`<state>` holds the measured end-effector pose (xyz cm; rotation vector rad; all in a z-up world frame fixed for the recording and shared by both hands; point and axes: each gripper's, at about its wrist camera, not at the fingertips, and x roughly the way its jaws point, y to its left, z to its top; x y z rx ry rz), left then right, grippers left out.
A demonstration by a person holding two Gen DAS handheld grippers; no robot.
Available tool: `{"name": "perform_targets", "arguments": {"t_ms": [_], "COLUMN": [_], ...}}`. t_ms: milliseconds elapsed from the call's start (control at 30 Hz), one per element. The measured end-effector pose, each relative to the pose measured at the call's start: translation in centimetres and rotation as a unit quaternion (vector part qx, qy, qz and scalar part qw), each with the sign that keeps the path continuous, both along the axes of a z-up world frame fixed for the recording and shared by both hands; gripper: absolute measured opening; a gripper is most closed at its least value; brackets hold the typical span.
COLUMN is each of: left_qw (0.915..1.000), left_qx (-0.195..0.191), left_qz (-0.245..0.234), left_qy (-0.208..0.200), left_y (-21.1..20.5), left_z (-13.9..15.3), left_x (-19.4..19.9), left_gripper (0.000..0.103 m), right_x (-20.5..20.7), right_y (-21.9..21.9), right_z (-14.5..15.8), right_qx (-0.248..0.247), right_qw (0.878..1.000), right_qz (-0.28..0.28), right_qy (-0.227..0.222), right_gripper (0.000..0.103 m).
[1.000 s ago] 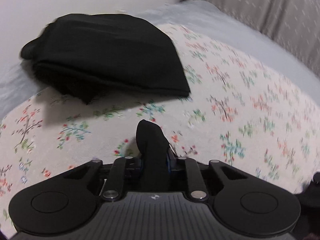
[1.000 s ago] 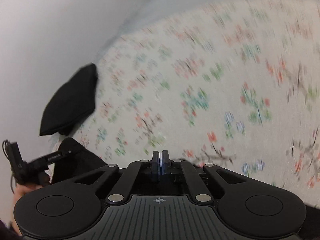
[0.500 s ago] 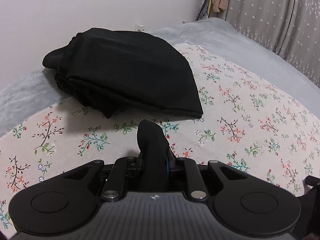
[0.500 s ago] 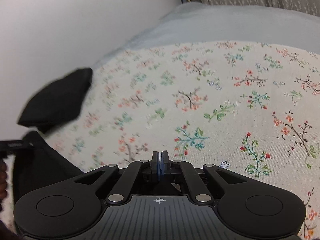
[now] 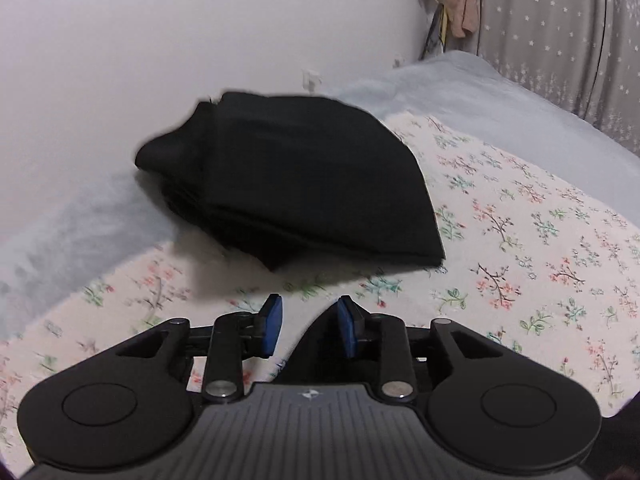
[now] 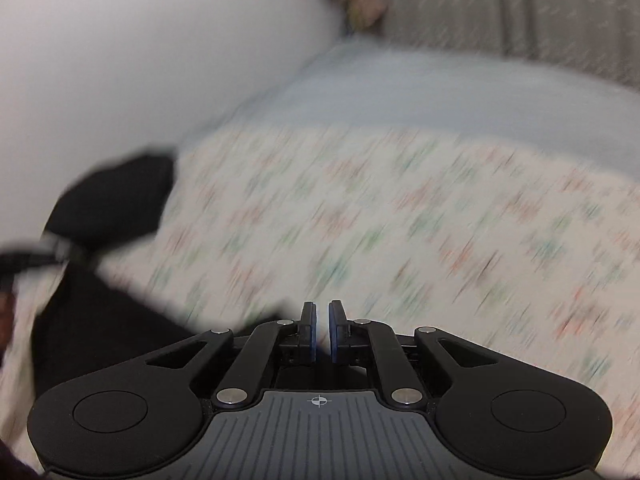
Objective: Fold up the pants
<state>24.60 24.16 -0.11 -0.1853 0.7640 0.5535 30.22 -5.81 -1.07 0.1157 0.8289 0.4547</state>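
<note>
left gripper (image 5: 307,322) is held low over the bed, pointing across the flowered sheet (image 5: 520,240) toward the white wall (image 5: 160,40). its jaws are spread apart and the blue pads (image 5: 273,322) have nothing pinched between them. there's some black fabric (image 5: 316,356) sitting right under and behind the right-hand pad, touching it i think, can't tell exactly.

the folded black pants (image 5: 304,176) are straight ahead of that gripper, a little way off, not touching it. they lie as a flat stack partly on the flowered sheet and partly on the pale blue blanket (image 5: 440,92) by the wall. long axis runs diagonally, from the bunched end at upper left near the wall down to the squared-off corner at lower right. layered edges face the camera.

right gripper (image 6: 322,330) is also low over the sheet (image 6: 360,220), aimed toward the blue blanket (image 6: 440,92) and curtain (image 6: 520,4). its jaws are nearly together, just a thin gap, holding nothing. that view is super blurry. the pants (image 6: 116,196) show up far left there, with more black cloth (image 6: 100,332) lower left, well clear of the fingers.
</note>
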Motion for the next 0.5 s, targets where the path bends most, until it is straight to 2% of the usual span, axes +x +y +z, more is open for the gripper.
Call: {"name": "perform_targets", "arguments": {"t_ms": [33, 100, 133, 200, 267, 300, 367, 467, 500], "left_qw": [0.9998, 0.9955, 0.9931, 0.9903, 0.9885, 0.9881, 0.9879, 0.9874, 0.9876], "left_qx": [-0.013, -0.060, -0.068, -0.046, -0.029, -0.034, -0.059, -0.075, -0.085], "left_qz": [-0.014, -0.073, -0.094, -0.123, -0.131, -0.128, -0.121, -0.124, -0.122], "left_qy": [-0.005, -0.001, 0.011, 0.046, 0.070, 0.078, 0.077, 0.063, 0.051], "left_y": [-0.2, -1.2, -1.9, -3.2, -3.4, -2.9, -1.5, 0.3, 0.9], "left_z": [0.0, -0.5, -1.0, -2.1, -3.0, -3.4, -3.9, -3.9, -3.6], "left_x": [-0.2, -0.3, -0.4, -0.4, -0.6, -0.9, -1.8, -3.2, -3.7], "left_gripper": [0.016, 0.016, 0.016, 0.016, 0.016, 0.016, 0.016, 0.019, 0.018], "right_x": [-0.7, -1.4, -1.5, -2.7, -4.0, -5.1, -7.4, -11.1, -12.8], "right_y": [0.8, 2.4, 2.7, 1.8, 0.5, 0.2, 0.2, 1.5, 1.6], "right_z": [-1.0, -3.7, -5.2, -6.1, -5.2, -4.4, -2.9, -1.5, -0.6], "right_qx": [0.006, 0.001, -0.011, 0.014, 0.034, 0.036, 0.035, 0.004, -0.003], "right_qw": [1.000, 0.997, 0.996, 0.997, 0.995, 0.995, 0.996, 0.996, 0.997], "right_qz": [0.015, 0.029, 0.022, -0.004, -0.051, -0.058, -0.039, 0.000, 0.008], "right_qy": [0.019, 0.065, 0.089, 0.073, 0.084, 0.076, 0.068, 0.092, 0.080], "right_gripper": [0.010, 0.011, 0.009, 0.008, 0.014, 0.014, 0.015, 0.019, 0.020]}}
